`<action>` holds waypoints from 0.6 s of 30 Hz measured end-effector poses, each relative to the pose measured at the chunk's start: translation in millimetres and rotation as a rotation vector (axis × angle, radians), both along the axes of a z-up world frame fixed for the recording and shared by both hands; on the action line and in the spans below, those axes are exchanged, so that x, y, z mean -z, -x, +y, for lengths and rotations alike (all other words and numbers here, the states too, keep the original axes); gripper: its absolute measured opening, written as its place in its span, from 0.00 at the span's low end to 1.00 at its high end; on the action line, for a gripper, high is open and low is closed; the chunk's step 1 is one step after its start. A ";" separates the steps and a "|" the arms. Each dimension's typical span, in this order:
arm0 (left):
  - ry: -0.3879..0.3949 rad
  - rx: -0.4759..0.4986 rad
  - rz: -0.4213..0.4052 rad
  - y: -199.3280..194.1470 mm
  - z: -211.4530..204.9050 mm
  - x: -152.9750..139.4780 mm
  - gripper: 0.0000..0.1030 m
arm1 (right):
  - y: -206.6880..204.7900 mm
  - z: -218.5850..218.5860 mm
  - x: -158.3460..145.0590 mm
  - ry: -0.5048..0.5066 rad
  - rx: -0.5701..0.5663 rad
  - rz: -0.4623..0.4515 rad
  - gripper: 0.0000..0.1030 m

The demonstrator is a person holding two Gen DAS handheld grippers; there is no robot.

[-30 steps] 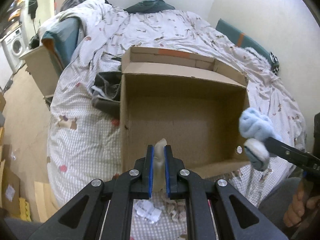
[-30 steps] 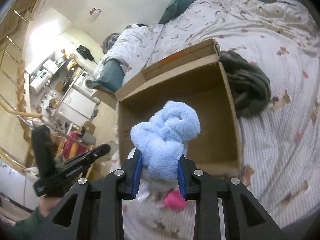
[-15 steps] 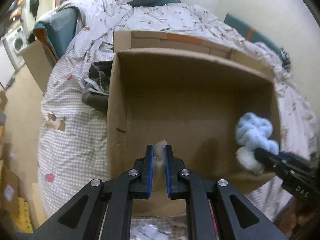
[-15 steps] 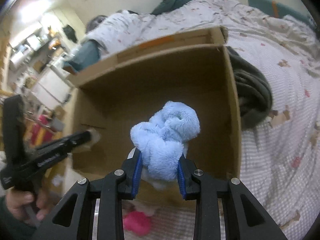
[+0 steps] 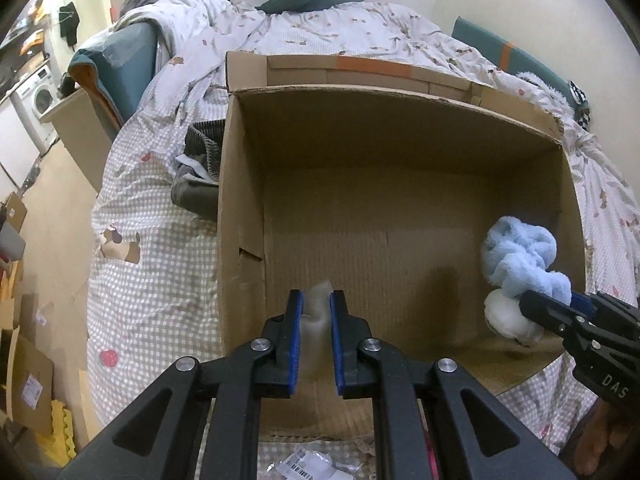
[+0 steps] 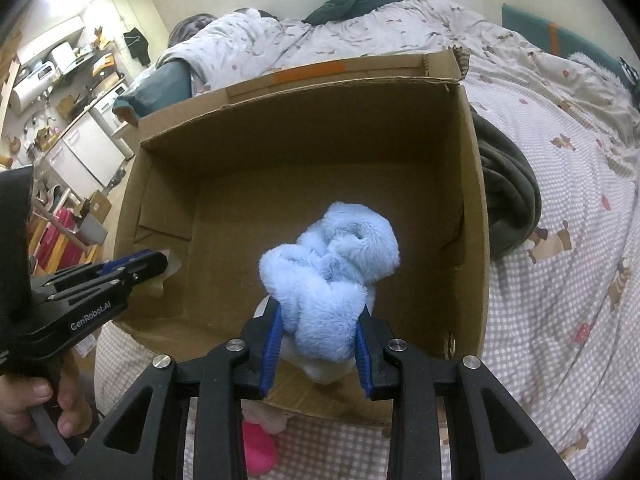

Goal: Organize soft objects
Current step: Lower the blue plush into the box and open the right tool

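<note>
Black hand-held gripper [image 5: 315, 322], blue pads [image 5: 295, 336], silver screws, white lettering

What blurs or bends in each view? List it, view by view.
Left wrist view: fisheye bows the cardboard box rim; the pale item in the left gripper is soft and hard to identify. Right wrist view: black vignette corners; the blue plush is sharp, the kitchen background washed bright.
</note>
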State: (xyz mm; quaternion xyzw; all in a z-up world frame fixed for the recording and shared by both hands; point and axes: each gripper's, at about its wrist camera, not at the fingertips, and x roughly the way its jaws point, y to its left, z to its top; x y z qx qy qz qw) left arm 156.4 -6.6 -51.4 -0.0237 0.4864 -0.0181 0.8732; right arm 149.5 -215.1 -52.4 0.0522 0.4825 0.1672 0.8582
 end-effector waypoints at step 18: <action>-0.009 0.016 -0.019 6.2 -7.4 -5.2 0.62 | 0.7 -8.2 -7.1 -0.049 0.034 -0.016 0.57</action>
